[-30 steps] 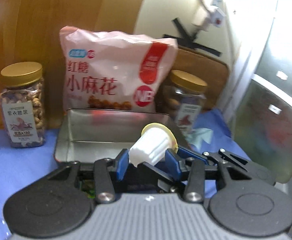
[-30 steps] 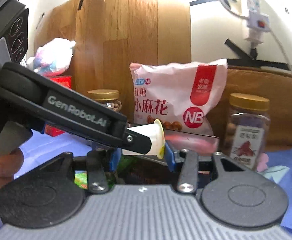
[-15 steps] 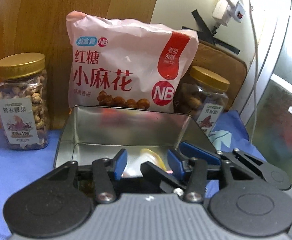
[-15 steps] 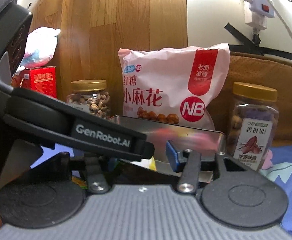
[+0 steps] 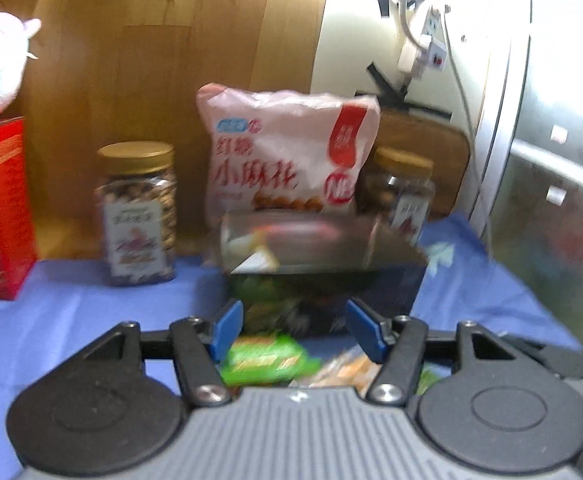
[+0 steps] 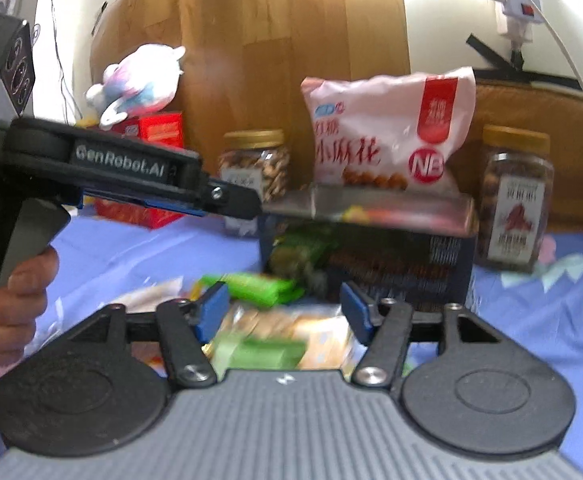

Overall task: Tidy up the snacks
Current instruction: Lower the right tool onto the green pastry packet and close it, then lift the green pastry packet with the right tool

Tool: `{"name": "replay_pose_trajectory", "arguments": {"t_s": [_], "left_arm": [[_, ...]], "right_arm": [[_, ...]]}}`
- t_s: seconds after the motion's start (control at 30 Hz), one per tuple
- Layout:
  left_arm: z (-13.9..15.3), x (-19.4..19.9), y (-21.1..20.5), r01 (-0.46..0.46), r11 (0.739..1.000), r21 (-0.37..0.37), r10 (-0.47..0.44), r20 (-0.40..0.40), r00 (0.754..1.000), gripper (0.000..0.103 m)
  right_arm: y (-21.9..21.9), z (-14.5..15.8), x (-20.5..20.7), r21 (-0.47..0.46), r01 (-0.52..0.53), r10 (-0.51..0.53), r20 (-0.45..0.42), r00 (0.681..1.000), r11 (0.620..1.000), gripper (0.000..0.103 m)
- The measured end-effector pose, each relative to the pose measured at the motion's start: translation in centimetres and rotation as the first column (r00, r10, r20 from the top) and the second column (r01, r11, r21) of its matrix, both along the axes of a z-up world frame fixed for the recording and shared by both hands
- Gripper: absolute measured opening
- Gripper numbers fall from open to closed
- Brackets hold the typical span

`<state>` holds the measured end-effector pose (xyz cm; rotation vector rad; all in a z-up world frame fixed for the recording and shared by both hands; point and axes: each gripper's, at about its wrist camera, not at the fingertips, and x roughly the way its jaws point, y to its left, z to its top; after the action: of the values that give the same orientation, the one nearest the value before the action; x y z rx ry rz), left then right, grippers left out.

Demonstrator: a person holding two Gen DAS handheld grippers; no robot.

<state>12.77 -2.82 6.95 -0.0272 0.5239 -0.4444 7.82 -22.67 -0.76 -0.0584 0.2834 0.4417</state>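
Both frames motion-blurred. Left tongs [image 5: 295, 326] and right tongs [image 6: 281, 310] both empty, blue pads spreading wider, nothing pinched between. Crinkly green snack packets [image 5: 265, 358] and flat cracker packs [image 6: 275, 326] lie loose on the blue cloth tabletop [image 5: 71, 320], just before a shiny rectangular metal tin [image 6: 371, 210]. Glossy pink bag [image 6: 387, 136] stands upright behind the tin, between two gold-lidded clear jars [image 6: 253, 176].

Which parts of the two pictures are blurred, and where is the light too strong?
Left wrist view: the pink snack bag and metal tin are smeared by motion, and the wall at upper right is washed out. Right wrist view: the green wrapper is blurred; the gripper body stays sharp.
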Motion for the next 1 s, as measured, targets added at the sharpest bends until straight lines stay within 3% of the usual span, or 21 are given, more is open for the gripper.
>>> {"name": "replay_pose_trajectory", "arguments": {"t_s": [0.13, 0.33, 0.57, 0.73, 0.8, 1.0], "left_arm": [[-1.4, -1.1, 1.1, -0.019, 0.998, 0.052, 0.019, 0.004, 1.000, 0.059], [-2.8, -1.4, 2.6, -0.019, 0.999, 0.047, 0.020, -0.035, 0.999, 0.059], [-3.9, -1.6, 2.6, -0.004, 0.998, 0.063, 0.009, -0.079, 0.997, 0.059], [-3.6, -2.1, 3.1, -0.003, 1.000, 0.031, 0.006, -0.077, 0.997, 0.062], [-3.4, -2.4, 3.1, -0.012, 0.999, 0.038, 0.014, -0.064, 0.998, 0.065], [-3.5, -2.3, 2.9, -0.013, 0.999, 0.047, 0.017, -0.072, 0.997, 0.070]], "right_arm": [[0.6, -1.4, -1.2, -0.015, 0.026, -0.027, -0.058, 0.998, 1.000, 0.071], [2.1, -2.7, -0.9, -0.100, 0.093, -0.105, -0.120, 0.987, 0.991, 0.073], [3.8, -3.1, -0.5, -0.167, 0.157, -0.177, -0.108, 0.978, 0.973, 0.072], [4.1, -3.1, -0.1, -0.161, 0.207, -0.223, -0.089, 0.971, 0.965, 0.071], [4.0, -3.1, 0.0, -0.146, 0.226, -0.240, -0.089, 0.967, 0.963, 0.058], [4.8, -3.1, -0.4, -0.164, 0.247, -0.260, -0.060, 0.964, 0.955, 0.055]]}}
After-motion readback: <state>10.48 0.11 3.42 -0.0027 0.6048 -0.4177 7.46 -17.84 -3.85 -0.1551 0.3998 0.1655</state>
